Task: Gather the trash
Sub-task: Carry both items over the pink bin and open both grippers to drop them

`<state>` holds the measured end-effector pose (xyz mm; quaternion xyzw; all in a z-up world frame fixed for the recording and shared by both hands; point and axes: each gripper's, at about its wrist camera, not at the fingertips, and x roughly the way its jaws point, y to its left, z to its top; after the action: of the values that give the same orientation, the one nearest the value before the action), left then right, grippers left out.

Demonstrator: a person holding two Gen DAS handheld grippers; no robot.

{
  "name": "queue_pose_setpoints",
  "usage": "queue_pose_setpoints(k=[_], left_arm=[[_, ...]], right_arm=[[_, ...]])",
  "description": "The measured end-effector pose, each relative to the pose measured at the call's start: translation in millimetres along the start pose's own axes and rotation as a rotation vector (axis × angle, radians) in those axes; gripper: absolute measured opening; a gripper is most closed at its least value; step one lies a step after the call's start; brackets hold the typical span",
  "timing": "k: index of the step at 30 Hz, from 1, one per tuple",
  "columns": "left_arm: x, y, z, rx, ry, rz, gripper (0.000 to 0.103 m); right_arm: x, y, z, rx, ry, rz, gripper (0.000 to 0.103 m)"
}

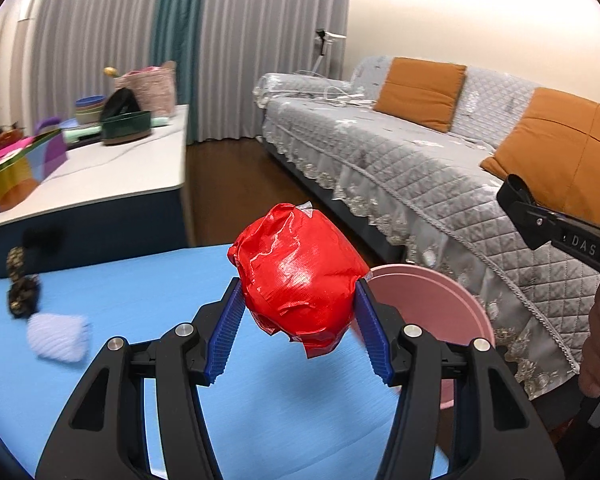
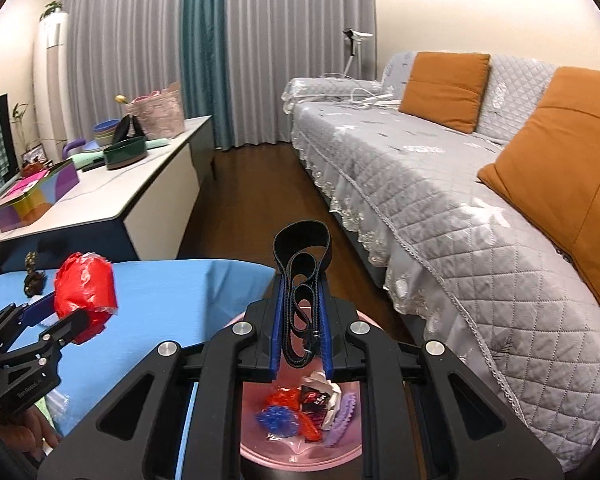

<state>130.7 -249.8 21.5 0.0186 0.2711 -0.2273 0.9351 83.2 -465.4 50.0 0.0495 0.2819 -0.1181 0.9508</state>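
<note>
Your left claw [image 1: 300, 312] is clamped on a crumpled red wrapper ball [image 1: 300, 276], held up over the blue table [image 1: 100, 380] near the pink bin [image 1: 432, 304] at its edge. Your right claw [image 2: 302, 316] is pinched on a looped black strap [image 2: 302, 256], right above the bin [image 2: 260, 452], which already holds red, blue and purple scraps [image 2: 308, 408]. A white bundle [image 1: 58, 336] and a dark patterned piece [image 1: 22, 292] lie on the table.

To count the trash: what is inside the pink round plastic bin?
Inside the pink round plastic bin: crumpled red, blue, purple and white wrappers. The right gripper covers the rest.
</note>
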Motion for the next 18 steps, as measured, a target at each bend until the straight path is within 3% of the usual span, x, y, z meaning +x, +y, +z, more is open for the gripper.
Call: queue_pose_setpoints(k=[18], left_arm=[[77,-72,9,0.094,0.062,-0.11,0.055]], right_arm=[[31,-33,2,0.051,0.029,-0.022,0.016]])
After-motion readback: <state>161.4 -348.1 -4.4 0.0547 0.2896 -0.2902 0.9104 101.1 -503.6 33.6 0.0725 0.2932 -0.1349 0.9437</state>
